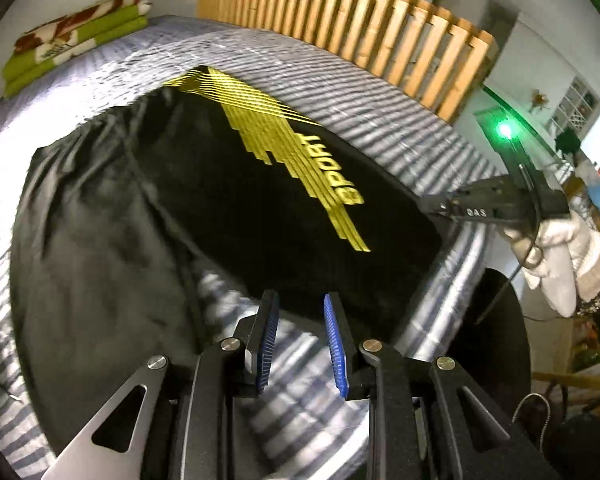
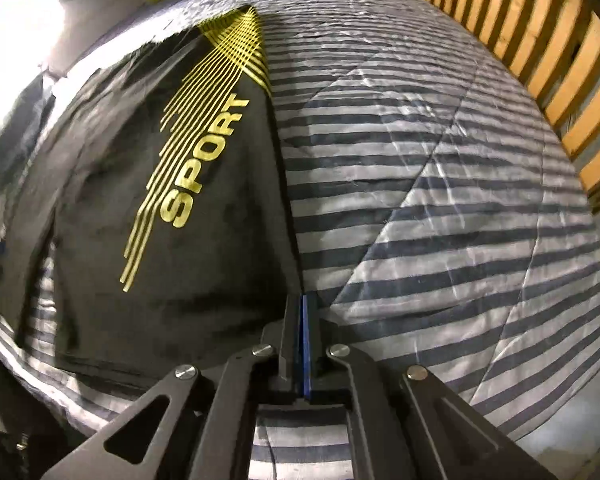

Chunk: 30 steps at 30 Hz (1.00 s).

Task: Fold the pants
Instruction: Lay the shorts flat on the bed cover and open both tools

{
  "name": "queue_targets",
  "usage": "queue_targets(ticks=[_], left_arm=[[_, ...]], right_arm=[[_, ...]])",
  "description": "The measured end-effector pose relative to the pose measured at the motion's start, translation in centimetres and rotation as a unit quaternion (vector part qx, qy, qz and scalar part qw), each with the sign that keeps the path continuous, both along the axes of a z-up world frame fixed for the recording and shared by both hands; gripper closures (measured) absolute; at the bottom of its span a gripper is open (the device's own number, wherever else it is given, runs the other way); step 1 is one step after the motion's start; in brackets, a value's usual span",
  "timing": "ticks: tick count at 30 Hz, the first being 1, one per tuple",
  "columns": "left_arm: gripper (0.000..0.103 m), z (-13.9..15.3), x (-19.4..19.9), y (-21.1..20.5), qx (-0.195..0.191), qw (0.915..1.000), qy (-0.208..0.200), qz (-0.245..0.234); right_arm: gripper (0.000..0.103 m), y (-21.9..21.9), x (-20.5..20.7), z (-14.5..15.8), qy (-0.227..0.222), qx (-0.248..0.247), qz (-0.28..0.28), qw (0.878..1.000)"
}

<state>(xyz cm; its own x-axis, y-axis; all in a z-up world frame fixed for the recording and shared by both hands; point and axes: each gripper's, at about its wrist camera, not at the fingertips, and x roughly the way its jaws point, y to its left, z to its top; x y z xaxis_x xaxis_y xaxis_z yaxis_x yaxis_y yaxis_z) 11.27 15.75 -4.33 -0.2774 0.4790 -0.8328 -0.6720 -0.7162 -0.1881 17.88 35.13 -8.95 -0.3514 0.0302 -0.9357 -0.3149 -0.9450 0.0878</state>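
Black pants (image 1: pixel 228 200) with yellow stripes and the word SPORT lie spread on a striped bed cover (image 1: pixel 340 92). My left gripper (image 1: pixel 300 296) is open with nothing between its blue pads. It hovers over the near edge of the printed leg, by the gap between the two legs. My right gripper (image 1: pixel 436 206), held by a white-gloved hand (image 1: pixel 560 252), is shut on that leg's far corner. In the right wrist view the pants (image 2: pixel 204 240) fill the left half. The right gripper (image 2: pixel 303 300) pinches their side edge, pads pressed together.
A folded green and red blanket (image 1: pixel 72 44) lies at the back of the bed. A wooden slatted rail (image 1: pixel 360 28) runs along the far side, seen also as the rail (image 2: pixel 540 40). Bare striped cover (image 2: pixel 460 180) stretches right of the pants. A green light (image 1: pixel 504 130) glows beyond.
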Motion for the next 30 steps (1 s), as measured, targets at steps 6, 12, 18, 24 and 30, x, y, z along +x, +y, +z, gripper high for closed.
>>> queue_targets(ticks=[6,12,18,24,30], left_arm=[[0.078,-1.0,0.4,3.6,0.004,0.9999,-0.011,-0.012],[0.070,-1.9,1.1,10.3,-0.003,0.9983,-0.017,-0.056],[0.056,-3.2,1.4,18.0,0.006,0.9961,-0.046,-0.075],[0.055,-5.5,1.4,22.9,-0.040,0.9954,-0.033,-0.081],[0.080,-7.5,1.1,24.7,-0.063,0.9922,-0.018,-0.106]], right_arm=[[0.089,1.1,1.1,1.0,0.027,-0.060,-0.013,0.998],[0.086,2.9,3.8,3.0,0.063,-0.079,-0.050,0.994],[0.086,5.0,5.0,4.1,0.085,-0.078,-0.074,0.991],[0.086,8.0,4.8,4.4,0.094,-0.085,-0.090,0.988],[0.086,9.2,2.6,5.2,0.104,-0.086,-0.071,0.988]])
